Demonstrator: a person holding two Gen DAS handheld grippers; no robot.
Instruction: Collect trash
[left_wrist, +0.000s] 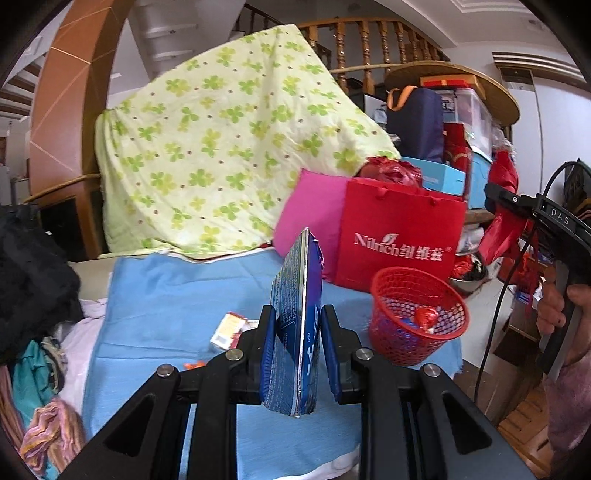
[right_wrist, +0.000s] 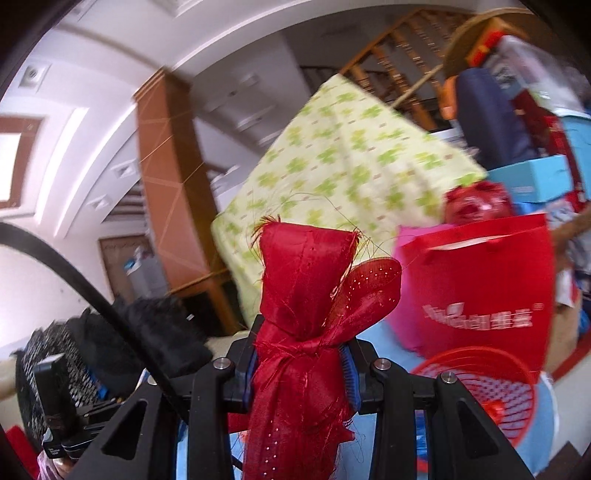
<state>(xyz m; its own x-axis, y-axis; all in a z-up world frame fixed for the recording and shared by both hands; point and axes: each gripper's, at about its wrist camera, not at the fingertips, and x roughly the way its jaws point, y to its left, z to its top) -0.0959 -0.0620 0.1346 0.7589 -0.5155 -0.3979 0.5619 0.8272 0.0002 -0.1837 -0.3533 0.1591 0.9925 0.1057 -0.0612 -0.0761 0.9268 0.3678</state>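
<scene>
A blue cloth (left_wrist: 177, 295) covers the table under a wooden staircase (left_wrist: 369, 40), a clover-print sheet (left_wrist: 221, 147) draped behind. The left gripper (left_wrist: 297, 332), tilted slightly down, has its jaws clamped on a flattened blue carton (left_wrist: 291, 325). Right of it stands a red basket (left_wrist: 417, 317) holding wrappers. The right gripper (right_wrist: 301, 354), level, has its jaws closed on a red ribbon (right_wrist: 303, 295).

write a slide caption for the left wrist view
Left gripper holds a flattened blue carton beside the red basket.
</scene>
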